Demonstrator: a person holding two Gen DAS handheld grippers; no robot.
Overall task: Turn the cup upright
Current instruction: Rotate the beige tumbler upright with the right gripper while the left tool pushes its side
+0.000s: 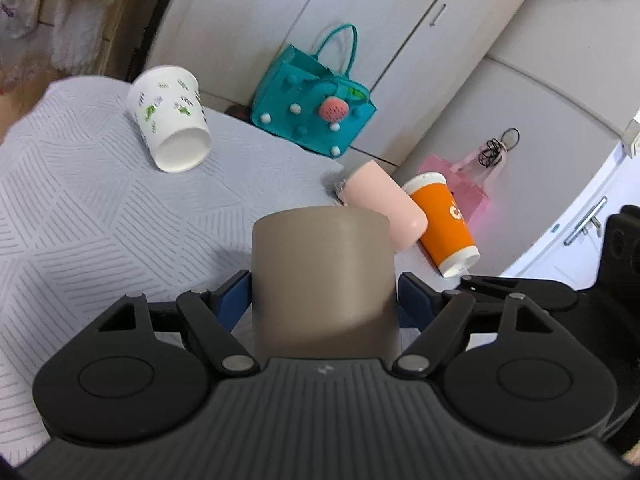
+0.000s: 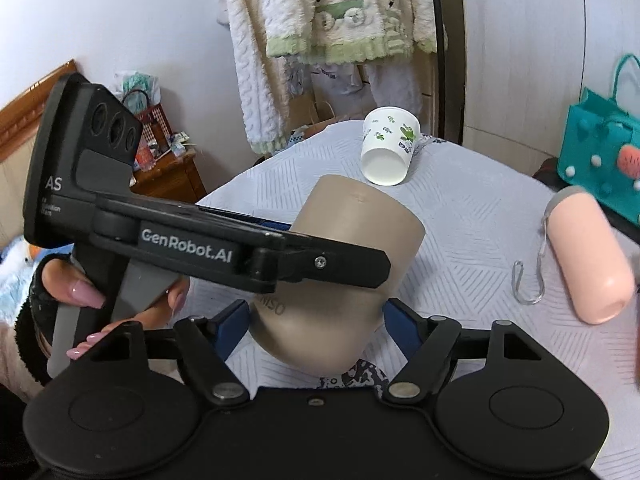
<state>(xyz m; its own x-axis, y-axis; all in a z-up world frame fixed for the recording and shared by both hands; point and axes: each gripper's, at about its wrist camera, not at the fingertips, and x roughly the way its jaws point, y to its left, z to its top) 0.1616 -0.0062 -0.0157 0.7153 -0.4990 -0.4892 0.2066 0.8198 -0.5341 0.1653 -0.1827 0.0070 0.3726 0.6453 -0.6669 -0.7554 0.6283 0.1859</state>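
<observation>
— Grip check: what has the taupe cup [image 1: 322, 276]?

— The left gripper [image 1: 323, 298] is clamped on it, blue pads pressed to both sides of the wall. In the right wrist view the cup [image 2: 352, 240] hangs tilted above the table [image 2: 460, 216], flat base pointing up and away, rounded end toward the camera.

— And the right gripper [image 2: 316, 328]?

— Its fingers sit either side of the cup's lower end, seemingly closed on it, though contact on the right pad is hard to judge.

— Anything else on the table?

— A printed paper cup [image 1: 170, 118] lies on its side near the far edge. A pink bottle [image 1: 384, 204] and an orange cup [image 1: 444, 224] lie at the right edge. A teal bag [image 1: 312, 108] stands beyond the far edge.
</observation>
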